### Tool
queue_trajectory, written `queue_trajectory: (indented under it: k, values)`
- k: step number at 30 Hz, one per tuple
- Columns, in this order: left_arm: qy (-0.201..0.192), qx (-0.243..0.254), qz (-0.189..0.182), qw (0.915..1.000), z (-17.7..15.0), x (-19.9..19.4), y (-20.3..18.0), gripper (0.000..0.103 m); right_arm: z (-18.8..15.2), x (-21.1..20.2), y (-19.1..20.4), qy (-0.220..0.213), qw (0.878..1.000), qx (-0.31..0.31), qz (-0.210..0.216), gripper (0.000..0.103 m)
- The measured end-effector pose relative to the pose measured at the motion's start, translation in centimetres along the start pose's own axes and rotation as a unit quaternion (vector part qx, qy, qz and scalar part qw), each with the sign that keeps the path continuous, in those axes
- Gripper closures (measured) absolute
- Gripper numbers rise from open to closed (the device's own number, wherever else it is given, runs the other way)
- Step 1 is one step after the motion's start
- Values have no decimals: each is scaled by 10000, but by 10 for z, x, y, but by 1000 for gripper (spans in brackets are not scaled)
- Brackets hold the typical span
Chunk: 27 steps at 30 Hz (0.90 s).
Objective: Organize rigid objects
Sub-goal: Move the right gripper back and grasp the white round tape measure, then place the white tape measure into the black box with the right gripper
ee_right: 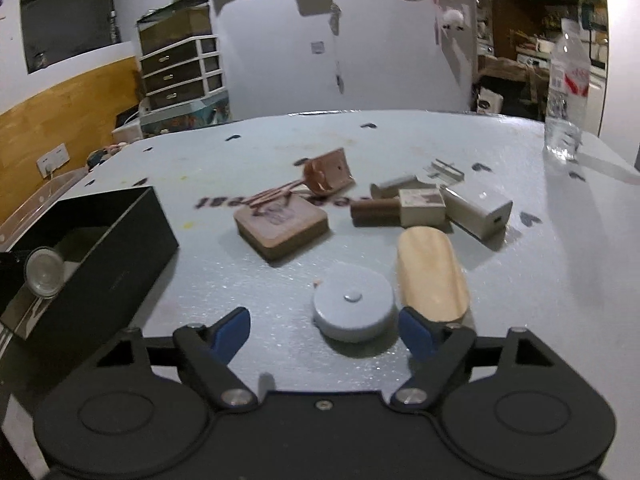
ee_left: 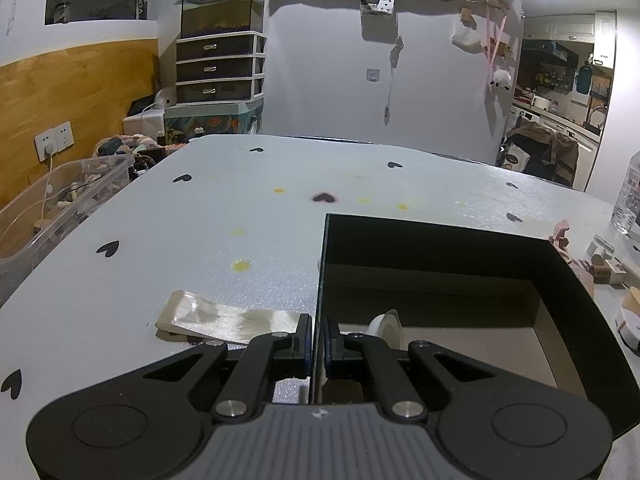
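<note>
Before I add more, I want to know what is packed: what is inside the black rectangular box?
The black rectangular box shows a white round roll-like item on its brown floor. The left gripper, clamped on the near wall, hides the corner behind it.

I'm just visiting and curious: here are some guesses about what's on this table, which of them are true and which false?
1. The left gripper is clamped on the wall of the black box. True.
2. The right gripper is shut on the round grey tape measure. False: its jaws stand apart, and the tape measure lies on the table between them.
3. The black box holds all the objects. False: several, like the square wooden coaster, lie outside it.
4. A clear plastic bottle stands upright at the table's far right. True.
</note>
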<state>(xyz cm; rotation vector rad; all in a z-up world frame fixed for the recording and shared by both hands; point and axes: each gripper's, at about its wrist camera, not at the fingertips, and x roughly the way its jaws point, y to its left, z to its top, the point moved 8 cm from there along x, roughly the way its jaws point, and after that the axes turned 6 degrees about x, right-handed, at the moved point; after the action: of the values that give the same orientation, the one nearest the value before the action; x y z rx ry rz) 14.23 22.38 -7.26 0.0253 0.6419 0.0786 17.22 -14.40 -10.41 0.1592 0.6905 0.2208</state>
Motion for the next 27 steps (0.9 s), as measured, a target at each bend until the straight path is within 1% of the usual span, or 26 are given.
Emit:
queue_trajectory:
  k: [2, 8, 12, 13, 15, 17, 23, 25, 27]
  values:
    - [-4, -14, -12, 10000, 0, 0, 0, 98, 0, 4, -1, 21, 10000, 21, 9, 27]
    - [-26, 32, -28, 10000, 0, 1, 0, 98, 2, 17, -1, 0, 9998, -67, -164, 29]
    - [-38, 66, -40, 10000, 1, 1, 0, 98, 3, 22, -1, -92, 9994, -157, -295, 31]
    - [-43, 66, -45, 10000, 0, 1, 0, 98, 2, 23, -1, -94, 9993, -197, -314, 33]
    - [-48, 64, -55, 10000, 0, 1, -1, 98, 1, 26, -2, -90, 9988, -239, -409, 45]
    - [-41, 71, -60, 9999, 0, 0, -1, 98, 1, 26, -3, -130, 9982, -297, -509, 46]
    - [23, 79, -117, 9999, -2, -1, 0, 98, 4, 25, -4, -70, 9986, -206, -485, 46]
    - [67, 82, -142, 9998, -4, -2, 0, 98, 6, 23, -1, -27, 9994, -93, -334, 47]
    - [93, 107, -144, 9998, -6, -3, 0, 98, 9, 17, 7, -73, 9999, -66, -116, 47]
